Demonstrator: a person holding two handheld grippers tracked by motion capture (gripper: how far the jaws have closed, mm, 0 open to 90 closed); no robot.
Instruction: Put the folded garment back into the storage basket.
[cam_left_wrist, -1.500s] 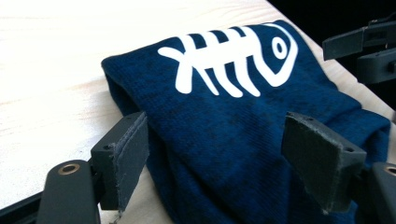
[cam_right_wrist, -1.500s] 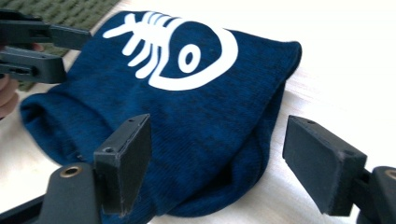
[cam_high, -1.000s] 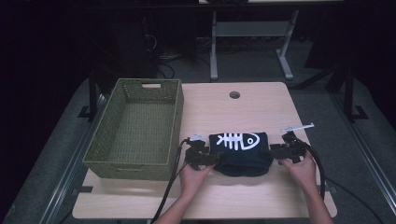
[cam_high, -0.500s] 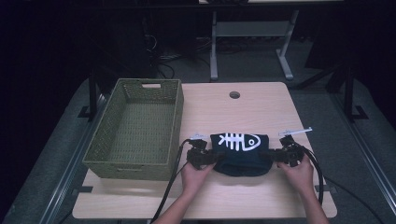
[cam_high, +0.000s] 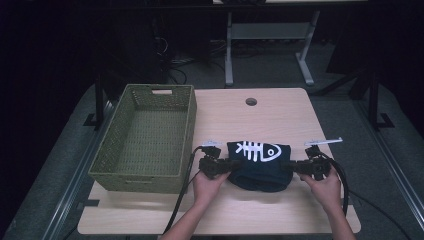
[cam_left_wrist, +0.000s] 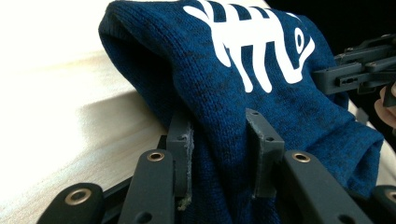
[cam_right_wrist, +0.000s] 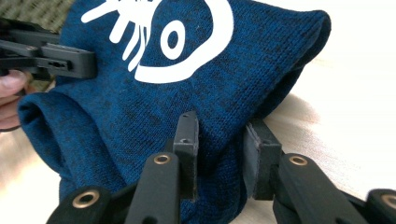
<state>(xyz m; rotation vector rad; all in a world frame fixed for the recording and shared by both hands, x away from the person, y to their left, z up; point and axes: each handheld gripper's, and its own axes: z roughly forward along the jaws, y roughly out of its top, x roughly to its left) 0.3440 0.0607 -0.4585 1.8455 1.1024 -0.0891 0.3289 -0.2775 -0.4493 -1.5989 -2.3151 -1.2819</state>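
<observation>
A green woven basket (cam_high: 145, 137) stands on the tabletop (cam_high: 280, 112) just left of the left claw (cam_high: 226, 165), which pinches the left edge of a navy knit garment (cam_high: 260, 165) with a white fish-skeleton print; the right claw (cam_high: 296, 167) clamps its opposite edge.

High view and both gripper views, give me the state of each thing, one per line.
Blue knit garment: on the table, bunched, fish-bone print facing up, pinched at both ends.
Left claw: shut on the garment's edge.
Right claw: shut on the opposite edge.
Green basket: upright, empty.
Table: hole in the top uncovered.
</observation>
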